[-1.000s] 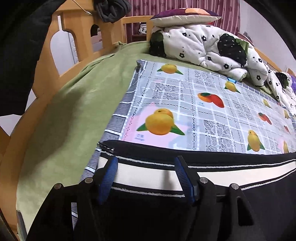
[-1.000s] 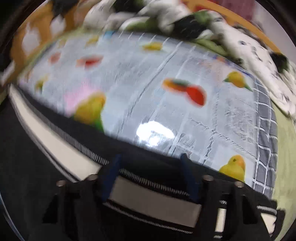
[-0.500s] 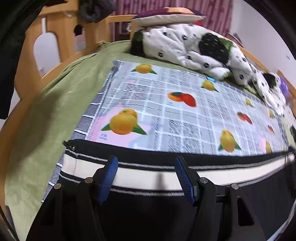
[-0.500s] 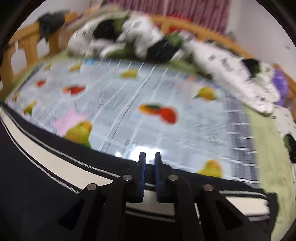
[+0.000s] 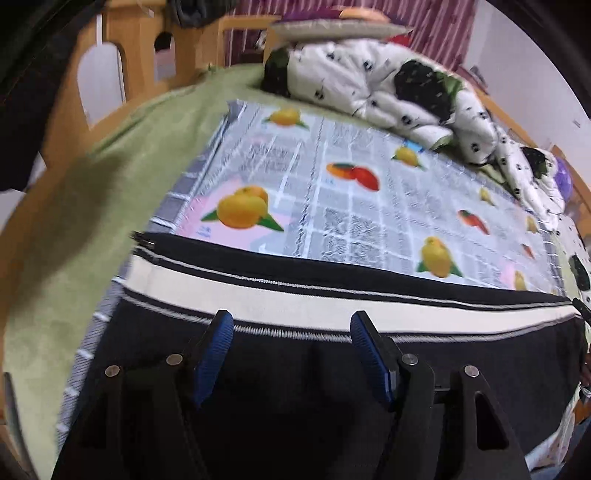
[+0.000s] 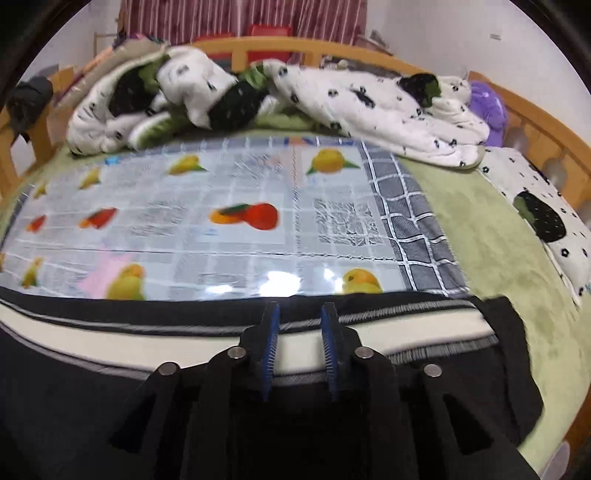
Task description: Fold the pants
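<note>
Black pants point(image 5: 332, 387) with a cream side stripe point(image 5: 332, 302) lie flat across the near edge of a fruit-print mat point(image 5: 351, 206). My left gripper point(image 5: 291, 321) is open, its blue fingers spread over the black cloth just below the stripe near the pants' left end. In the right wrist view the same pants point(image 6: 92, 387) and stripe point(image 6: 147, 347) show. My right gripper point(image 6: 297, 314) is partly open, jaws a small gap apart over the stripe, near the pants' right end point(image 6: 506, 332). Neither gripper holds cloth.
The mat point(image 6: 221, 236) lies on a green bedsheet point(image 5: 110, 177) inside a wooden bed frame point(image 5: 147, 48). A white patterned quilt point(image 6: 332, 96) is heaped along the far side. A pillow point(image 6: 546, 218) lies at the right, and dark clothing point(image 5: 192, 11) hangs on the frame.
The right gripper was open, then shut, and now stands slightly open again, having drawn back and turned. The left gripper stayed open and pulled back a little toward me off the stripe.
</note>
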The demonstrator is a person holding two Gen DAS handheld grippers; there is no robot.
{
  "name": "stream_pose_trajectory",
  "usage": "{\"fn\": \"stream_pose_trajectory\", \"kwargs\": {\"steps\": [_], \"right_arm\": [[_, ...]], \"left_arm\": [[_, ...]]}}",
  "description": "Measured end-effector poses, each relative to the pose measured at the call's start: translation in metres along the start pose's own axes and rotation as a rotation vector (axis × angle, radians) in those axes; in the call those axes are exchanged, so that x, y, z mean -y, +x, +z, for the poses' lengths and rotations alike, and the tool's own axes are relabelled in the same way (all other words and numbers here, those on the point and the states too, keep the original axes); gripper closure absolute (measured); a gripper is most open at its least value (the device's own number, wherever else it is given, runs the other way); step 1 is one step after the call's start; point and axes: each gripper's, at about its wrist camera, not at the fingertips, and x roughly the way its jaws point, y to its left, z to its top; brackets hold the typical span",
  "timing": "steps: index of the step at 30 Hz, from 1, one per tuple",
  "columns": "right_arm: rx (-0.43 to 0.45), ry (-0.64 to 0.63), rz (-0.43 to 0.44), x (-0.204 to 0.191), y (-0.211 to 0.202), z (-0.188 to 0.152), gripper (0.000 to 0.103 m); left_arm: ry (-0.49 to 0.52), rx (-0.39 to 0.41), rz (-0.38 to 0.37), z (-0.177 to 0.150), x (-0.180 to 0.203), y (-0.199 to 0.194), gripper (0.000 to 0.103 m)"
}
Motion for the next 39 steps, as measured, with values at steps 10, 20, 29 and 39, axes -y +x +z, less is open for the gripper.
{"fn": "stream_pose_trajectory", "kwargs": {"steps": [10, 20, 29, 39], "right_arm": [[0.136, -0.006, 0.102, -0.061, -0.163, -0.015, 0.057], [0.211, 0.027, 0.238, -0.122, -0.264, -0.019, 0.036], [0.189, 0.072, 0.387, -0.163, -0.183, -0.072, 0.036], [0.109, 0.055, 0.305, -0.175, -0.135, -0.091, 0.046]], "left_arm": [[0.101, 0.133, -0.072, 0.001, 0.049, -0.136, 0.041], [0.159, 0.171, -0.127, -0.032, 0.055, -0.210, 0.030], [-0.154, 0.072, -0.170, -0.144, -0.051, -0.099, 0.031], [-0.472, 0.097, -0.263, -0.135, -0.136, -0.025, 0.032]]}}
